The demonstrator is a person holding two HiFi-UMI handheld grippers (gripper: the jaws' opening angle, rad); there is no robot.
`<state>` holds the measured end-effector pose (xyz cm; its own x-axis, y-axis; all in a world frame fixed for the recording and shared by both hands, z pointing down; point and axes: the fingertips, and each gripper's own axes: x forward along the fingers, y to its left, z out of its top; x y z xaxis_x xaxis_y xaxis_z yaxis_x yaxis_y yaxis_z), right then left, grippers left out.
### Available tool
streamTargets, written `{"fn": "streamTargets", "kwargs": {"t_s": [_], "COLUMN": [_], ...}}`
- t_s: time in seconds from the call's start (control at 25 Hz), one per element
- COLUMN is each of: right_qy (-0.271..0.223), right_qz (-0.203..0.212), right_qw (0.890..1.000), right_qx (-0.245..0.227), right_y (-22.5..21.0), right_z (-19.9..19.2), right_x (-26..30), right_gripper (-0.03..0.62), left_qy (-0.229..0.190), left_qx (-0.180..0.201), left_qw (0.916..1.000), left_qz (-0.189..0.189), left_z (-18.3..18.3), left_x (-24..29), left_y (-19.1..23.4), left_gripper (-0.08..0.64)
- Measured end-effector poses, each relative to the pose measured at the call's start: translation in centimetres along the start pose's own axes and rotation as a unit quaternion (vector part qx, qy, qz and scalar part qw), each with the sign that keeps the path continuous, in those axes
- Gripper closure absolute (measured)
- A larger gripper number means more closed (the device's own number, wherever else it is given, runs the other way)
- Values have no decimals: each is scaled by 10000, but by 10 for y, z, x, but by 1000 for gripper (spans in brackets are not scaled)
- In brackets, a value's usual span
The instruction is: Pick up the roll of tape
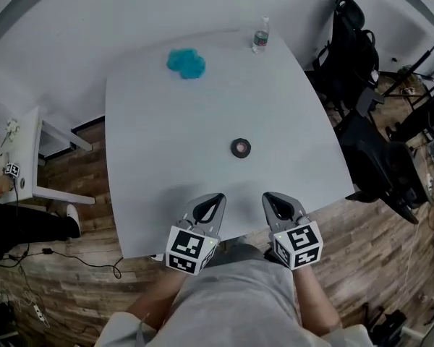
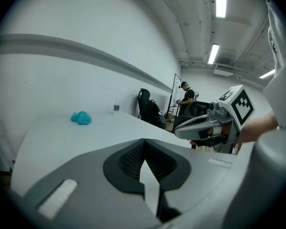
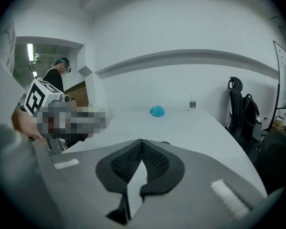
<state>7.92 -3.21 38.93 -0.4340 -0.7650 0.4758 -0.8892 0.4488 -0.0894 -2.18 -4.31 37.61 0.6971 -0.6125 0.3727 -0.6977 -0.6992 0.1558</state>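
The roll of tape (image 1: pixel 240 148), a small dark ring, lies flat on the white table (image 1: pixel 152 143), right of its middle. Both grippers hover over the table's near edge, side by side and short of the roll. My left gripper (image 1: pixel 218 196) is shut and holds nothing; its jaw tips meet in the left gripper view (image 2: pixel 144 140). My right gripper (image 1: pixel 267 196) is shut and empty too, its tips together in the right gripper view (image 3: pixel 142 140). The roll sits ahead of the gap between them, nearer the right one. The left gripper view does not show the roll.
A crumpled blue cloth (image 1: pixel 186 63) and a water bottle (image 1: pixel 260 36) stand at the table's far side. Black office chairs (image 1: pixel 362 143) crowd the right edge. A small white side table (image 1: pixel 29 157) and a seated person (image 1: pixel 22 226) are at the left. Cables lie on the wood floor.
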Motion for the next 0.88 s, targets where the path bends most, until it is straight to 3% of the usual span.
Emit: {"fn": "streamTargets", "kwargs": {"t_s": [0.88], "right_qy": [446], "right_qz": [428], "right_qw": [9975], "right_qx": [-342], "right_y": [-74], "right_z": [18], "right_x": [84], "right_gripper": [568], "left_qy": [287], "left_qx": [-174], "left_qw": [9991], "left_qz": [240], "left_z": [9], "left_x": [82], "left_y": [44], "left_gripper": [541]}}
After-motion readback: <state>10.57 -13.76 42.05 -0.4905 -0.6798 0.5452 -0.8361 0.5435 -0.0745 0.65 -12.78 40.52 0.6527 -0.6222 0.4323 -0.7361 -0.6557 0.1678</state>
